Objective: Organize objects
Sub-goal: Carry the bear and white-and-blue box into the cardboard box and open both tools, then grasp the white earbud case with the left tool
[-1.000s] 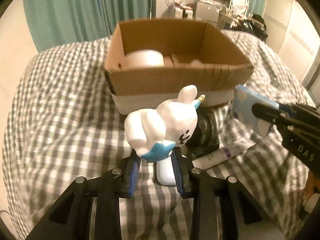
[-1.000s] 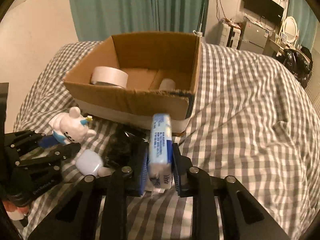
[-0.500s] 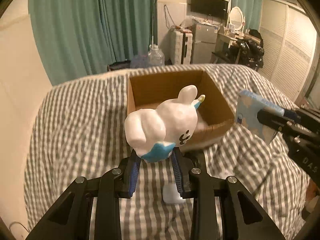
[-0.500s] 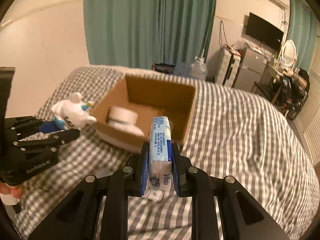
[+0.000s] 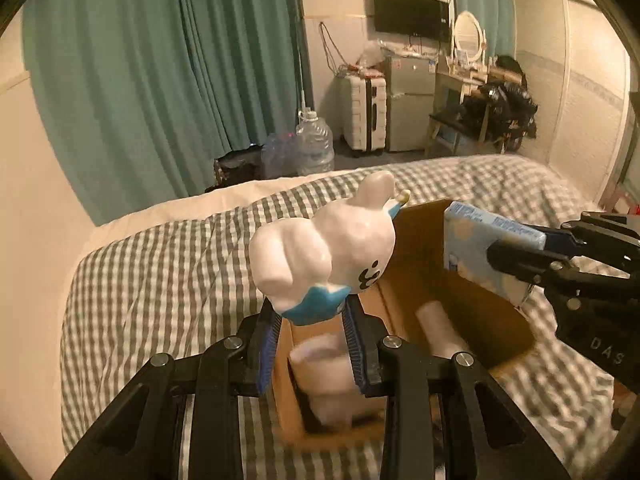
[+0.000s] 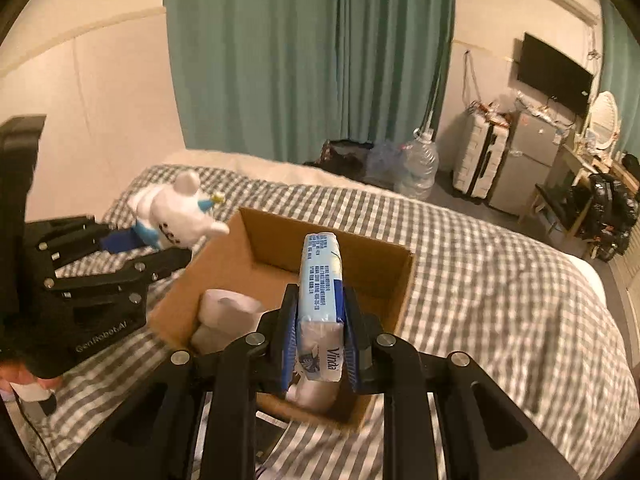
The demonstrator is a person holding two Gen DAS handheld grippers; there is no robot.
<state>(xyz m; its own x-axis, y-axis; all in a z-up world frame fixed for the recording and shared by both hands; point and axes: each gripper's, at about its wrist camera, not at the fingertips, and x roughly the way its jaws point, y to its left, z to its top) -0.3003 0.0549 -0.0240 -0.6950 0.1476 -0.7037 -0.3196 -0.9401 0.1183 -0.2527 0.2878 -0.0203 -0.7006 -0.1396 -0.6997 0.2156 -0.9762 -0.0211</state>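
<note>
left gripper (image 5: 312, 322): fingers pinch the blue base of the white toy figure (image 5: 326, 252); the figure sticks up and forward, head away from the camera.
right gripper (image 6: 318, 332): fingers clamp a blue tissue pack (image 6: 322, 280) by its flat sides; its long axis runs forward along the fingers.
box (image 6: 400, 280): open cardboard box on the checked bed (image 6: 500, 280), already holding white rolls (image 6: 228, 308).
key relation: the box opening lies below and just ahead of both sets of fingers.
toy vs box: from the right wrist view the toy hangs over the box's left edge, not clearly inside the rim.
pack vs box: the pack hangs over the open middle, near the front wall.
nearer hand: judged the right, since its load is already over the cavity.
next move, judged: lower and let go; the left probably needs to shift toward the box centre first.
risk: the toy could catch the rim and tip out onto the bed.
</note>
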